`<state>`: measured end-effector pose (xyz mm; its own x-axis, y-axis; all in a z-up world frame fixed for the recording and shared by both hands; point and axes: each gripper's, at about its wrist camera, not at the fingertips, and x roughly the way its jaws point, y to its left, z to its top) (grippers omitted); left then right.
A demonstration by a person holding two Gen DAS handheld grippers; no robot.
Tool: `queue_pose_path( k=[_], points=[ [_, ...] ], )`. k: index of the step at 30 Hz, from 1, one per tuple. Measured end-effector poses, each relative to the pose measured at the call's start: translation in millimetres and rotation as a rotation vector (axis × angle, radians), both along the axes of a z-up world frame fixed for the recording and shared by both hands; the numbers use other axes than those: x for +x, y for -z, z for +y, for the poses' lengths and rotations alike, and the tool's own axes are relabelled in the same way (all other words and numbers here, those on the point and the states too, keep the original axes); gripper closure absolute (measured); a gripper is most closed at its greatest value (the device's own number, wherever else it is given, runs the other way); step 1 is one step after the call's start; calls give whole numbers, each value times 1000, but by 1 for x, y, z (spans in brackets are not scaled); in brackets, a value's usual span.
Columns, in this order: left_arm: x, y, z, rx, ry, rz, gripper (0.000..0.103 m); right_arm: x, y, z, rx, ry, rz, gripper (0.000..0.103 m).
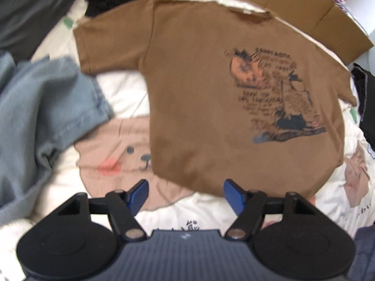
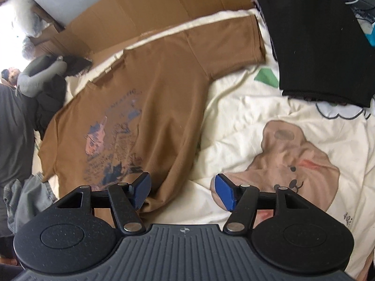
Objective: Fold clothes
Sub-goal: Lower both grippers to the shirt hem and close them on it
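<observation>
Writing on the brown T-shirt [image 1: 211,107] is a dark scrawled print around a picture, too blurred to read. It lies flat on the bed's cream cartoon-bear cover [image 2: 246,117], collar toward the far edge by the cardboard [image 2: 145,7]. A few small dark characters on the cover cannot be made out. Left gripper [image 1: 186,195] hangs over the hem, jaws apart, nothing between. Right gripper [image 2: 182,190] jaws apart too, straddling the shirt's side edge without pressing.

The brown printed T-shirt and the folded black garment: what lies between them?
Only cream cartoon bedsheet with a green patch, between T-shirt and black garment, in the right wrist view.
</observation>
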<state>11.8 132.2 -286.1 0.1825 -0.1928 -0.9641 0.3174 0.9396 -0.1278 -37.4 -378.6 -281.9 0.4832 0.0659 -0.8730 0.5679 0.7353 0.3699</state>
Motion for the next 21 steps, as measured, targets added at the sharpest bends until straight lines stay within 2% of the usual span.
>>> queue_pose_path(
  k=[4, 7, 12, 16, 18, 21],
  points=[
    [-3, 21, 1, -27, -25, 34, 35, 3, 23, 6, 24, -9, 39, 38],
    [-3, 30, -4, -78, -42, 56, 35, 5, 40, 10, 57, 2, 51, 38],
    [-8, 43, -18, -193, -60, 124, 32, 9, 62, 21, 108, -1, 52, 38],
    [-14, 57, -33, -222, -43, 151, 29, 17, 79, 29, 150, 1, 38, 38],
    [-14, 64, -35, -241, -72, 170, 30, 19, 88, 32, 191, 23, 25, 38],
    [-16, 72, -37, -275, -130, 184, 36, 22, 103, 40, 240, 43, 19, 39]
  ],
)
